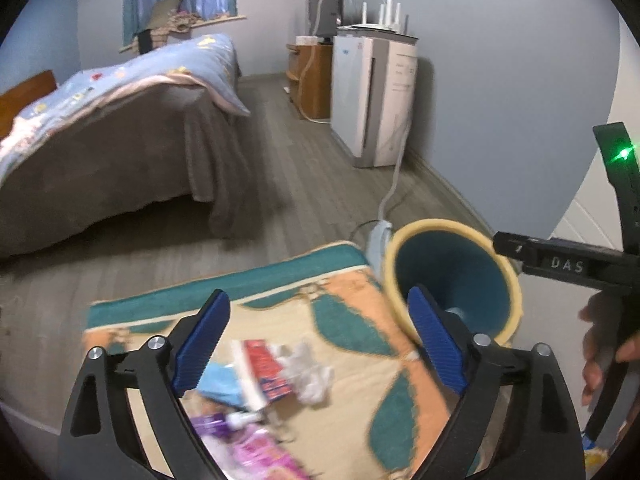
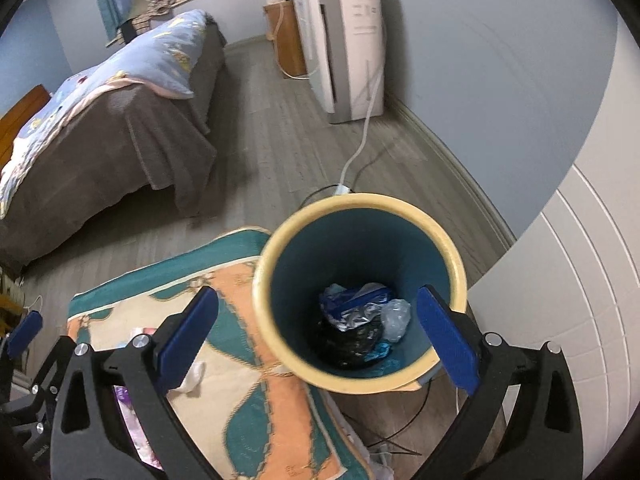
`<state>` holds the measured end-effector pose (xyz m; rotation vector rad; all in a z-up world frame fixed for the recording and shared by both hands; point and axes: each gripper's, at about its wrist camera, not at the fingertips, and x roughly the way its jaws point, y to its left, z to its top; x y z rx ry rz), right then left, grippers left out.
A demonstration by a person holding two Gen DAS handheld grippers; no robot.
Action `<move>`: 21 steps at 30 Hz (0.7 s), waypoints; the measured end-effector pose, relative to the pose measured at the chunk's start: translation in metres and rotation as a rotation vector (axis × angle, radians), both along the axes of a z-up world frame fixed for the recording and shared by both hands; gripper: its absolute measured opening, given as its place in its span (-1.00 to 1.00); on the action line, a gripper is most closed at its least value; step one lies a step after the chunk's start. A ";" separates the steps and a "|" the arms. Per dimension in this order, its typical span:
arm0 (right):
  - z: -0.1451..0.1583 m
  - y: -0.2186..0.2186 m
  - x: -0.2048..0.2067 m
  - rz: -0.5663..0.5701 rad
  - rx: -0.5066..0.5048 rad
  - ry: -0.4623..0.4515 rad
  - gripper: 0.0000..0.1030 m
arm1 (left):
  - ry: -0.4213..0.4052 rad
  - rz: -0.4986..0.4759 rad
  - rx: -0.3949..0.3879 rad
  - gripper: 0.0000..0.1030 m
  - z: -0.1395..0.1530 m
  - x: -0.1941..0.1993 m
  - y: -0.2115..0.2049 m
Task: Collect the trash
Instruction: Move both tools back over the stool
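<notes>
Trash [image 1: 276,376] scattered on patterned rug [image 1: 360,320], bin [image 2: 360,292] part-filled, both grippers' jaws spread

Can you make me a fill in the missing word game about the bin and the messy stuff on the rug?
1. The teal bin with the yellow rim already has ____ in it.
2. The crumpled white tissue lies on the patterned ____.
3. The right gripper hovers above the bin with its jaws ____.
4. The left gripper holds ____.

Missing words: trash; rug; open; nothing
</notes>
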<state>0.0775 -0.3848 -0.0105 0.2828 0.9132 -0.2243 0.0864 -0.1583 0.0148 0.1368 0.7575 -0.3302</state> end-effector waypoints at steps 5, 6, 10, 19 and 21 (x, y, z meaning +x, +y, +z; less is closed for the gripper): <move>0.014 0.023 -0.003 0.039 -0.004 -0.022 0.89 | -0.018 0.051 0.040 0.85 0.019 -0.013 0.036; 0.015 0.026 -0.002 0.044 -0.002 -0.025 0.89 | -0.020 0.062 0.045 0.86 0.021 -0.017 0.043; 0.017 0.044 -0.003 0.070 -0.005 -0.021 0.89 | -0.012 0.091 0.034 0.87 0.019 -0.030 0.068; 0.011 0.071 -0.001 0.100 0.031 0.003 0.89 | 0.045 0.193 0.010 0.87 -0.002 -0.027 0.117; 0.010 0.078 0.000 0.107 0.031 0.005 0.89 | 0.058 0.213 0.003 0.87 -0.004 -0.026 0.128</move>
